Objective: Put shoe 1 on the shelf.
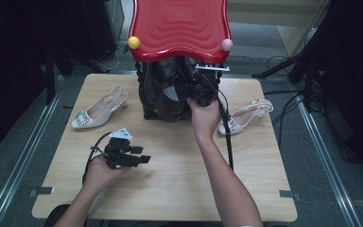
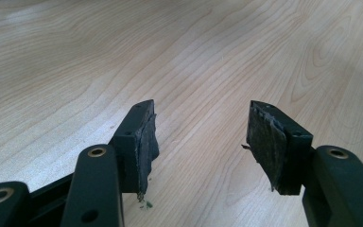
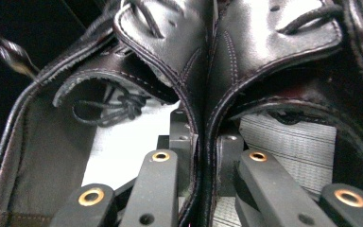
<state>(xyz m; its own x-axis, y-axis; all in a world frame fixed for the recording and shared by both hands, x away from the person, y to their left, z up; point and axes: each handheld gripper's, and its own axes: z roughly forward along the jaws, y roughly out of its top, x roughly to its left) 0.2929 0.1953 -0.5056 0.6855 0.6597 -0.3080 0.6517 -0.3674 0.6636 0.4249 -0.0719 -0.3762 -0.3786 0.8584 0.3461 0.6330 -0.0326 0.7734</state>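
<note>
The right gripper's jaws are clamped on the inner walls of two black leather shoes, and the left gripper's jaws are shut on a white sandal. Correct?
Not quite. The left gripper holds nothing: the left gripper view shows its jaws open over bare table. The rest stands.

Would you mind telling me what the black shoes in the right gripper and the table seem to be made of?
Black shoes: apparently smooth leather, possibly synthetic; glossy sheen, stitched edges, laces. Table: light wood or wood-look laminate, matte; visible grain lines.
</note>
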